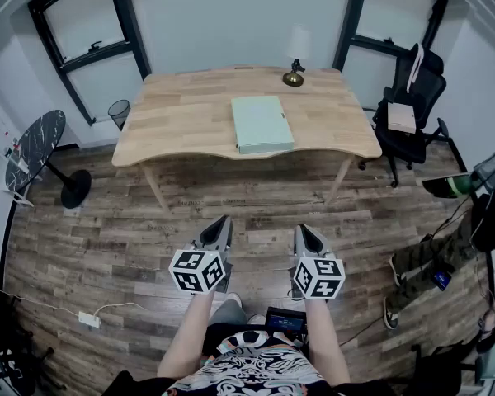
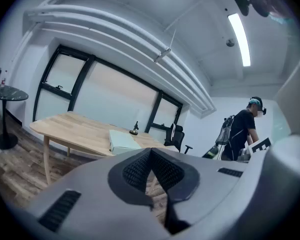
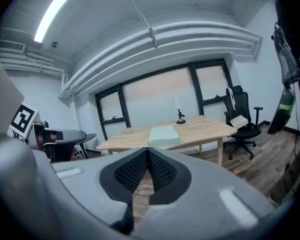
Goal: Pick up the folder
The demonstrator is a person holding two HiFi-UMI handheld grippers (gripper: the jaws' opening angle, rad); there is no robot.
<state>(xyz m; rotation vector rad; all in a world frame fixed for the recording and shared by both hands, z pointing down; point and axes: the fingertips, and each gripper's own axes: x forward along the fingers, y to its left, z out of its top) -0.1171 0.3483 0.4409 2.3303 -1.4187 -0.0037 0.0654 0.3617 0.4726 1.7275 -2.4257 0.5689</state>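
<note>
1. The left gripper point(image 2: 150, 151) has its jaws pressed together, with nothing between them.
2. A pale green folder point(image 2: 122, 143) lies flat on the wooden table point(image 2: 75, 126).
3. A person point(image 2: 240, 131) stands at the right.

Pale green folder point(image 1: 261, 124) — flat, closed.

The head view looked steeply down from well back of the light wooden table point(image 1: 190, 114). Both gripper views sat low, well short of it, facing it nearly level. All three shared the pale green rectangular folder point(image 1: 261, 124) on it.

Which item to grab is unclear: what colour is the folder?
A pale mint-green flat folder, clearest in the head view.
</note>
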